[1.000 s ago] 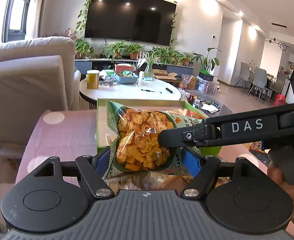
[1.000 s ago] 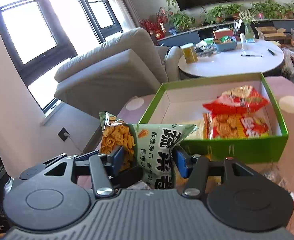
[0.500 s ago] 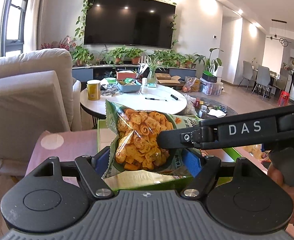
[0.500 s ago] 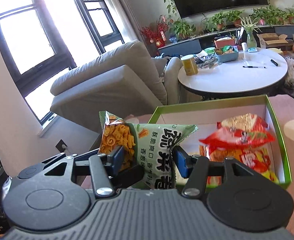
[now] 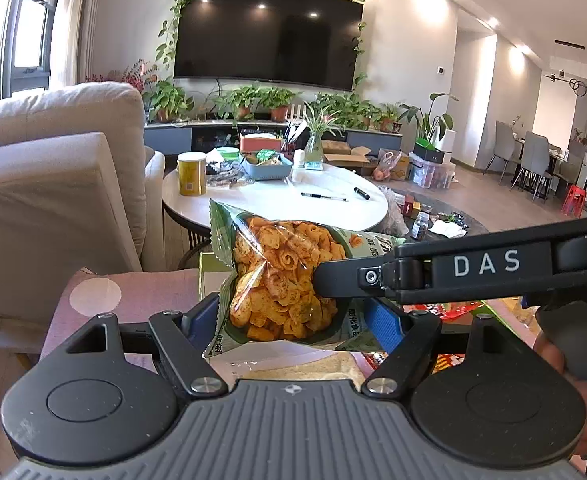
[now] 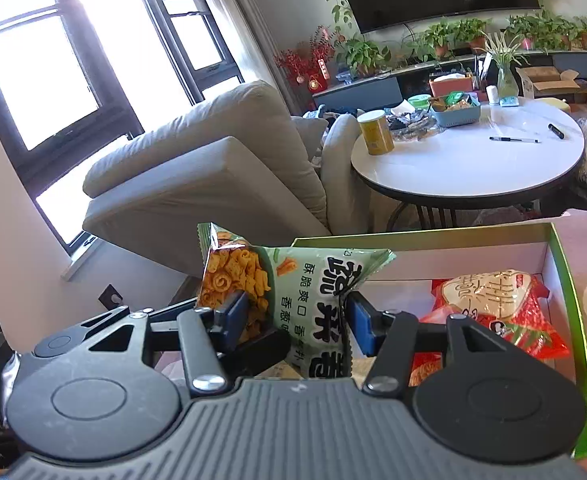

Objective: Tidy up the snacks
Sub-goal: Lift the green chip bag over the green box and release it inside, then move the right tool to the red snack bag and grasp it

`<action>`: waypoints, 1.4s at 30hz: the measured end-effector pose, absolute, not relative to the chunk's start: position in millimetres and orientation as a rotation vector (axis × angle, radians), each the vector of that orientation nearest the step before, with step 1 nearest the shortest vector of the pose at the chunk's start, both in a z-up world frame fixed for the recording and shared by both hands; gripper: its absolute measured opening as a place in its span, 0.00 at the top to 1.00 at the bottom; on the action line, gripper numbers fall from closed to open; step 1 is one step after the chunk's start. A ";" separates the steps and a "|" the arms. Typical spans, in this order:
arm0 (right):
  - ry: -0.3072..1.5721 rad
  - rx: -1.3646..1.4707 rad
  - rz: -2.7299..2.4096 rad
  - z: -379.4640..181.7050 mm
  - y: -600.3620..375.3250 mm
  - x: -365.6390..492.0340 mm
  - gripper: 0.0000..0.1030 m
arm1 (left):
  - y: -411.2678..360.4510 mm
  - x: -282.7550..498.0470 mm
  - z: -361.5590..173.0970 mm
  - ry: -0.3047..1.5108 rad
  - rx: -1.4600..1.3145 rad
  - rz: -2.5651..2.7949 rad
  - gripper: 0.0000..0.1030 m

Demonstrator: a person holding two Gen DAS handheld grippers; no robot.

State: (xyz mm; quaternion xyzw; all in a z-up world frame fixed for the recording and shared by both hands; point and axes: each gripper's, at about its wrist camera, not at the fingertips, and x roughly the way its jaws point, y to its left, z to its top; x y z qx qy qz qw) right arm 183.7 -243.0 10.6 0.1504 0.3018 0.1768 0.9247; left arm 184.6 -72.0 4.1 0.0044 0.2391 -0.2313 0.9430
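Snack bag (image 5: 289, 280): pale green with dark lettering, clear window showing orange curls. Box (image 6: 569, 280): bright green rim, white inside. Second packet (image 6: 493, 300): red with white panel. Cloth (image 5: 133, 292): dusty pink, white dots. Gripper pads (image 6: 360, 328): blue on black arms. Armchair (image 6: 213, 160): beige. Round table (image 6: 473, 160): white top, dark edge. Can (image 5: 191, 174): yellow, maybe printed.

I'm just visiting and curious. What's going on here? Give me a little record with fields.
held item: green snack bag of orange curls
held by: left gripper and right gripper, both clamped on it
where: above the green box
in box: red snack bag
behind: round white table, grey sofa
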 end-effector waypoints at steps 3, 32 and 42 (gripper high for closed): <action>0.633 0.315 0.358 6.0 -244.7 191.1 0.36 | -74.5 192.9 1.6 0.503 0.005 -0.470 0.29; 0.600 0.319 0.278 -4.1 -266.8 182.2 0.36 | -69.7 194.1 -9.8 0.513 0.015 -0.395 0.20; 0.603 0.309 0.306 3.7 -269.9 148.9 0.36 | -61.1 160.3 -4.1 0.517 0.004 -0.379 0.15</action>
